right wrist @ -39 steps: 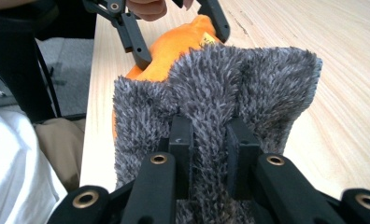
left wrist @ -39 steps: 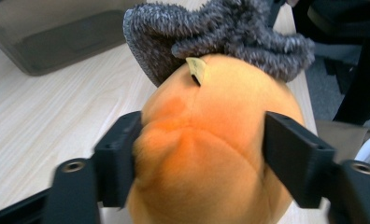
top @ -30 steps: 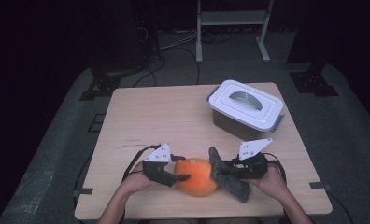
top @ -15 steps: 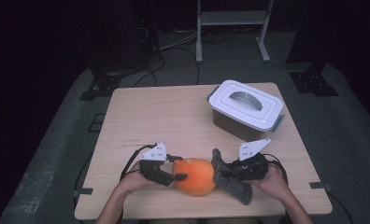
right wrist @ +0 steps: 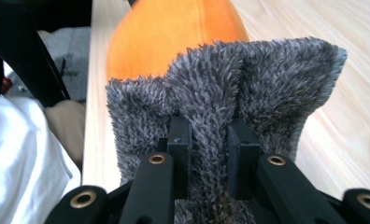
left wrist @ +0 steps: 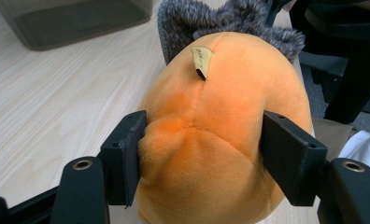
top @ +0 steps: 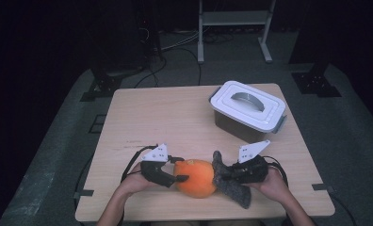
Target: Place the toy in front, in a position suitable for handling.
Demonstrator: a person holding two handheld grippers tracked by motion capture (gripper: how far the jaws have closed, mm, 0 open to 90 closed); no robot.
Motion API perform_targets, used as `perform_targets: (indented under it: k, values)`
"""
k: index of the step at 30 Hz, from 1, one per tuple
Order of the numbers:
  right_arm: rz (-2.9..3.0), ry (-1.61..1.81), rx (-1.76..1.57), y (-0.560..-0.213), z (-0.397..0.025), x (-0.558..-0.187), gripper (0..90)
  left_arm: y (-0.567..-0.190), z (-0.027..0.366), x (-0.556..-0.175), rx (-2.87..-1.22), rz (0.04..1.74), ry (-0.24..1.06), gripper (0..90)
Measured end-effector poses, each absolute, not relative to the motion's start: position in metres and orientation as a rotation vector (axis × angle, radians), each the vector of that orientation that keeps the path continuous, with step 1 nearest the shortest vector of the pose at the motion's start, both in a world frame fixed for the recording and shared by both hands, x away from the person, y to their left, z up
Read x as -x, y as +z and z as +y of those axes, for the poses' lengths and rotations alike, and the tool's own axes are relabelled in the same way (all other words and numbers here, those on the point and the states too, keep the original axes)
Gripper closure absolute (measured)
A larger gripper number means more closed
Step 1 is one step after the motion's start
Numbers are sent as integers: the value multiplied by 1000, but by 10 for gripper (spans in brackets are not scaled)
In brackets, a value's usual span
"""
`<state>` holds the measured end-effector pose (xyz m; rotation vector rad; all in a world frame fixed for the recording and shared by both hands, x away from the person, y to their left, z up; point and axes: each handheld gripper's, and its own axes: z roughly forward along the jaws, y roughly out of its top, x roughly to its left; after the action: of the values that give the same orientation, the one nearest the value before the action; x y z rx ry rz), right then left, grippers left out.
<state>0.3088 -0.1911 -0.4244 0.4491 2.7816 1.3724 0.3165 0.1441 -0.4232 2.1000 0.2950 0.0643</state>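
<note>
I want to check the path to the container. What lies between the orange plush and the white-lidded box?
Only bare tabletop: in the high view, nothing lies between the orange plush and the white-lidded box.

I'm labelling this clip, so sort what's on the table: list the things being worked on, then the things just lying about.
In hand:
- orange plush toy, squeezed between the jaws of the left gripper
- grey fuzzy cloth, pinched by the right gripper and lying against the toy

Lying about:
- lidded plastic box, at the table's far right, untouched
</note>
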Motion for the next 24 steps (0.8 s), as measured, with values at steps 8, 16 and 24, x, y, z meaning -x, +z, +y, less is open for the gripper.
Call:
perform_targets:
  k: [8,16,24]
  values:
    - [2703,1464,-414,-413,-191,-307,737,-423,146,-318,-2100,305,62,344]
    - [2768,1381,-460,-423,-194,-311,736,-424,147,-318,-2096,318,62,344]
    - [2676,1540,-404,-409,-190,-307,734,-424,147,-319,-2092,319,62,343]
